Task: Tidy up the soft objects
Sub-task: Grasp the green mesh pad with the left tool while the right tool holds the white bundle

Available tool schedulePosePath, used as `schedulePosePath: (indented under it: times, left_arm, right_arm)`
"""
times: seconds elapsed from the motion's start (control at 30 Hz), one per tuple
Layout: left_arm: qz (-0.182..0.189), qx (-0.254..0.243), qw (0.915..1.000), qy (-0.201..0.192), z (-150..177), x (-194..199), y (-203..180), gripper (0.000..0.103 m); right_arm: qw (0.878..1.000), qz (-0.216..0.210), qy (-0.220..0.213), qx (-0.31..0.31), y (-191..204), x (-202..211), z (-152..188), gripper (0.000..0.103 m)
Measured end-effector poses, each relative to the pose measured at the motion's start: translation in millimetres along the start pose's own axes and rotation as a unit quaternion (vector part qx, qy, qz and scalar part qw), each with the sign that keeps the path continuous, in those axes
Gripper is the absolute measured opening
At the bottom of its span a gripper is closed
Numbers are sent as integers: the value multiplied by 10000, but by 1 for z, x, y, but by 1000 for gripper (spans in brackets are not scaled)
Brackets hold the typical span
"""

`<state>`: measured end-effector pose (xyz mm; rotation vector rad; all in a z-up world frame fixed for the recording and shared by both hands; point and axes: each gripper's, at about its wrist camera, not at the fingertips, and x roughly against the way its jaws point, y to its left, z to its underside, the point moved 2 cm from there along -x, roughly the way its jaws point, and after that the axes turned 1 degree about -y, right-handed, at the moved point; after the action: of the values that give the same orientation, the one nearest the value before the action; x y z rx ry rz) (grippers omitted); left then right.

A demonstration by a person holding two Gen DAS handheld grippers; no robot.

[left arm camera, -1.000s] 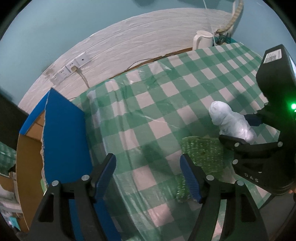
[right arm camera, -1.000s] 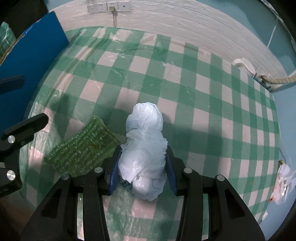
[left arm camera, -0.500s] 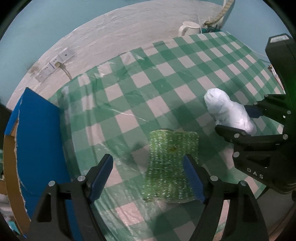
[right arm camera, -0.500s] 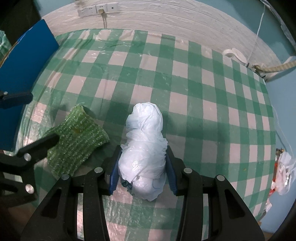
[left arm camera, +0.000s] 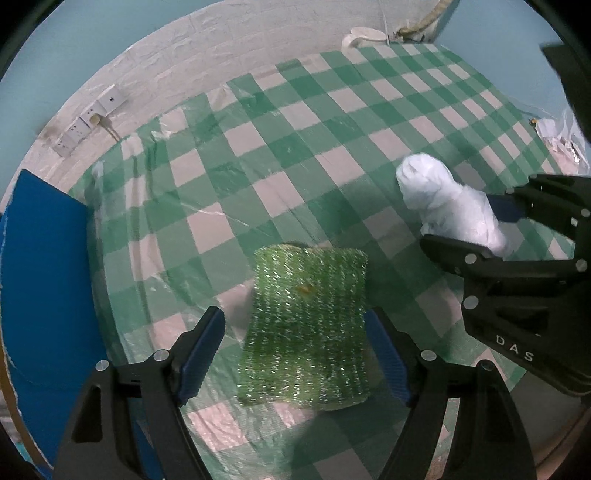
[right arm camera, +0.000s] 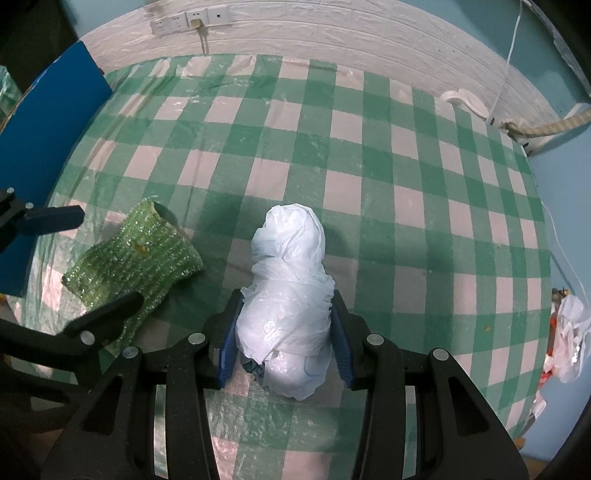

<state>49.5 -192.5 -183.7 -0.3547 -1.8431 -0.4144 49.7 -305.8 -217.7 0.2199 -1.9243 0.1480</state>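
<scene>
A green-and-white checked tablecloth (right arm camera: 369,192) under clear plastic covers the table and fills most of both views. Behind it runs a white brick-pattern wall (right arm camera: 332,33) with a strip of sockets (right arm camera: 192,20), one with a plug in it. At the table's left edge stands a blue board (left arm camera: 44,280) — tall and upright, just beside the cloth.

The right gripper (right arm camera: 284,347) is pinching a white plastic bundle (right arm camera: 288,291), its blue pads pressed against the bundle's two sides near the lower end; the rest of the bundle sticks out forward over the cloth. In the left wrist view the same bundle (left arm camera: 450,206) sits to the right, held in the black tongs (left arm camera: 517,236).

The left gripper (left arm camera: 295,358) is spread wide, a finger on each side of a glittery green scrubbing pad (left arm camera: 306,328) that lies flat on the cloth, near the front edge. The right pad looks to be right at the scrubber's edge; the left one stands apart from it. From the right wrist view the green pad (right arm camera: 133,262) lies just left of the bundle — close, not touching.

At the far right edge sits a crumpled plastic bag (right arm camera: 569,328).
</scene>
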Motion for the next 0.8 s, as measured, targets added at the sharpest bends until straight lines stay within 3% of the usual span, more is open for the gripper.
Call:
schedulePosePath:
  times: [0.37, 0.57, 0.67, 0.8]
  left_arm:
    - [121, -92, 9995, 271, 7, -19, -9, 79]
    - [296, -37, 9992, 262, 10, -17, -7, 51]
    - [312, -72, 9993, 206, 12, -15, -8, 29]
    - [301, -114, 9993, 166, 12, -14, -7, 20]
  right_arm:
    - [10000, -62, 43, 35, 2, -5, -1, 43]
    - [9999, -71, 68, 59, 5, -7, -1, 43]
    - [9999, -72, 65, 66, 7, -7, -2, 43]
    - [9999, -74, 48, 83, 9, -5, -3, 43]
